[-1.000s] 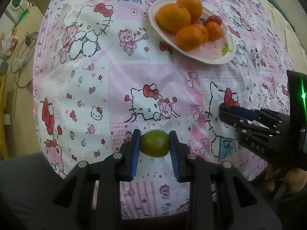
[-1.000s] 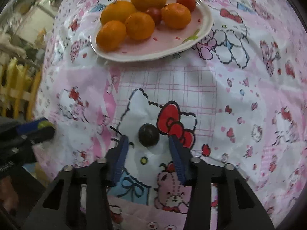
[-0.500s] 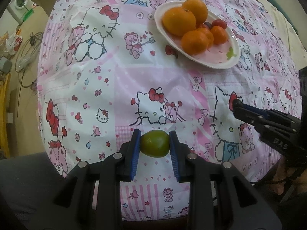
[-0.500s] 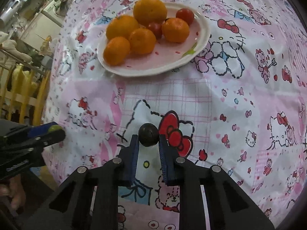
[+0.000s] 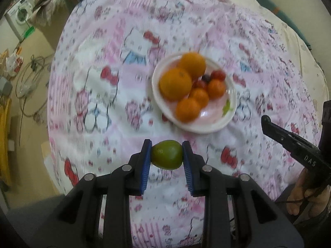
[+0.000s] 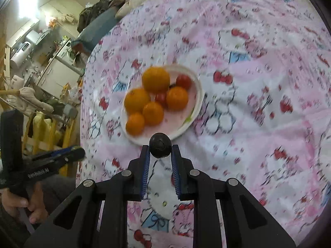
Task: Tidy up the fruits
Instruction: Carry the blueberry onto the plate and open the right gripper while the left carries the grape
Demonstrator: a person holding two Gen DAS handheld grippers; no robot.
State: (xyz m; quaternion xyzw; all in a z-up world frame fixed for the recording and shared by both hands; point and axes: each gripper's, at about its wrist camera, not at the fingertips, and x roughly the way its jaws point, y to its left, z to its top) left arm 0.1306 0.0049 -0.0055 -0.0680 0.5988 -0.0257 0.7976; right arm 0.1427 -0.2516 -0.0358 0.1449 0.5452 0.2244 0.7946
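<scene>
My left gripper (image 5: 167,156) is shut on a green fruit (image 5: 166,154) and holds it high above the table, short of the white plate (image 5: 209,127). The plate holds several oranges (image 5: 175,84) and small red fruits (image 5: 217,75). My right gripper (image 6: 159,152) is shut on a small dark round fruit (image 6: 160,145), lifted near the front rim of the plate (image 6: 184,127). The right gripper shows at the right of the left wrist view (image 5: 289,140). The left gripper shows at the left of the right wrist view (image 6: 55,155).
A pink cartoon-print tablecloth (image 5: 103,95) covers the round table. The table's edge (image 6: 82,111) drops to a cluttered room with yellow furniture (image 6: 47,130). Cables lie on the floor (image 5: 31,82) and a washing machine (image 5: 20,16) stands far left.
Both grippers have risen well above the table with their fruits. The right gripper closed on the dark fruit and lifted it off the cloth. The plate now looks smaller and farther below.
</scene>
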